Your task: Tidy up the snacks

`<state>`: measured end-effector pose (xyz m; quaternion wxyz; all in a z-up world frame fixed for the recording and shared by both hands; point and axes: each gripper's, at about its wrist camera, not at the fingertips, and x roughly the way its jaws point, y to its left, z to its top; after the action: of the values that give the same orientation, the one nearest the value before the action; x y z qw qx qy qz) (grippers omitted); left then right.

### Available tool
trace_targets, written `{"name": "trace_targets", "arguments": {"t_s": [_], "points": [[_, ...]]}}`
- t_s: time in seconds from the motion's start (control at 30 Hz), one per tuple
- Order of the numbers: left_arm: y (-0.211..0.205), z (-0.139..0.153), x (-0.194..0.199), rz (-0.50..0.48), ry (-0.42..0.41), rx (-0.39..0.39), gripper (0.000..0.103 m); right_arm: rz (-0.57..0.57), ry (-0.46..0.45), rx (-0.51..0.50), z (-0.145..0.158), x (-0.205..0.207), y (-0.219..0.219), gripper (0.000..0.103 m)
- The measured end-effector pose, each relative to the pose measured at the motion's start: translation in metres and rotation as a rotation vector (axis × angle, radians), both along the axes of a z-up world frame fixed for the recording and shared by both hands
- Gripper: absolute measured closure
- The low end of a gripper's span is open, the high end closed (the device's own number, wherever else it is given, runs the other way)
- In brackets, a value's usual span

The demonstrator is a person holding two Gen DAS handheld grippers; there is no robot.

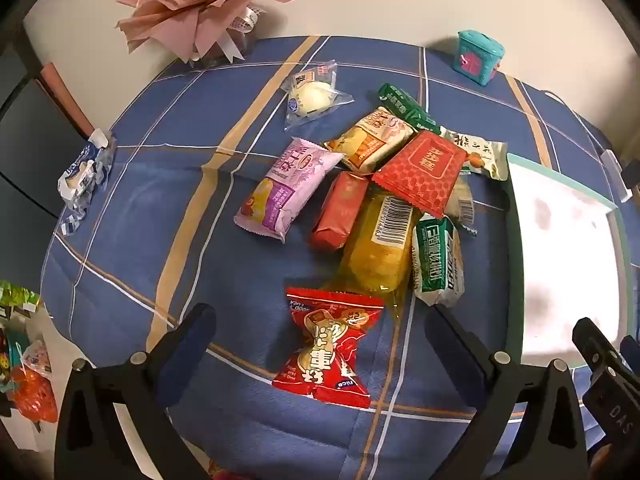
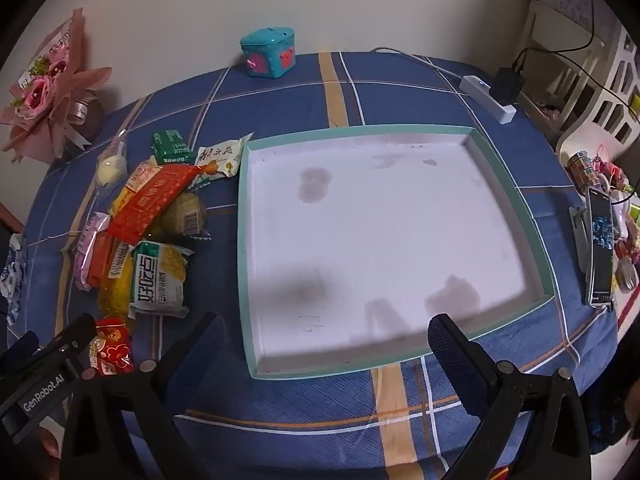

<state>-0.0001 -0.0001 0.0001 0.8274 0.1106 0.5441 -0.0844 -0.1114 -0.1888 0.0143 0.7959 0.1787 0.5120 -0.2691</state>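
Observation:
A pile of wrapped snacks lies on the blue plaid tablecloth: a pink packet (image 1: 286,190), a flat red packet (image 1: 420,172), a yellow packet (image 1: 380,248) and a green-and-white packet (image 2: 158,280) among several others. Nearest is a red candy-shaped packet (image 1: 326,344). My left gripper (image 1: 320,316) hangs open above it, a finger on each side, not touching. To the right of the pile sits a white tray with a teal rim (image 2: 360,131), nothing in it. My right gripper (image 2: 326,322) is open over the tray's near edge, holding nothing.
A pink paper bouquet (image 1: 192,0) and a small teal box (image 2: 270,56) stand at the back by the wall. A crumpled blue-white wrapper (image 1: 84,176) lies at the left edge. A power strip (image 2: 486,98) and a phone on a stand (image 2: 600,248) sit right of the tray.

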Motion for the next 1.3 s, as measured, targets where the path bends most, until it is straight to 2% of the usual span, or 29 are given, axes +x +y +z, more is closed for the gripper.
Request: {"name": "trace_targets", "arguments": {"t_s": [0.33, 0.57, 1.3], "points": [[0.0012, -0.0016, 0.0017, -0.046, -0.003, -0.004, 0.000, 0.001, 0.013, 0.001, 0.0003, 0.0008, 0.0008, 0.000], [0.0036, -0.0019, 0.0004, -0.014, 0.001, -0.003, 0.000, -0.002, 0.012, 0.001, -0.0020, 0.0013, 0.0005, 0.000], [0.0006, -0.0070, -0.0009, -0.009, 0.019, 0.010, 0.000, -0.006, 0.023, 0.011, -0.0059, -0.0002, -0.0012, 0.000]]}}
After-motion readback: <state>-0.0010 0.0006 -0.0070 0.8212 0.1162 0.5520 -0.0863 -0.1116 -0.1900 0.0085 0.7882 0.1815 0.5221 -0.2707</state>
